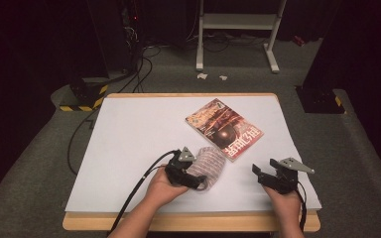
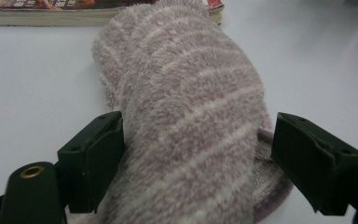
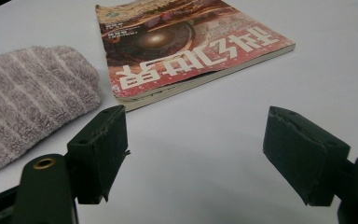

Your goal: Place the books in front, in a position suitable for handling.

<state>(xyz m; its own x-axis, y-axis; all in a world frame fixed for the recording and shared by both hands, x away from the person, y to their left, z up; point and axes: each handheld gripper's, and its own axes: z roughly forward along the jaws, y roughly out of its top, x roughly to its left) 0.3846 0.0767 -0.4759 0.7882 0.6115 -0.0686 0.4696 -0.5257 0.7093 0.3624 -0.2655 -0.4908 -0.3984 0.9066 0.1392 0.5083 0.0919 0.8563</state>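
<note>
On the white surface (image 1: 129, 148), the left tongs (image 1: 194, 174) straddle a striped sock (image 1: 209, 163) beside the magazine (image 1: 224, 128), ready to grip. Closer, jaws stand wide around it, right pad clear. Right tongs (image 3: 193, 154) gape empty.

sock (image 1: 209, 164) before magazine (image 1: 224, 128), on table (image 1: 129, 139)
</note>
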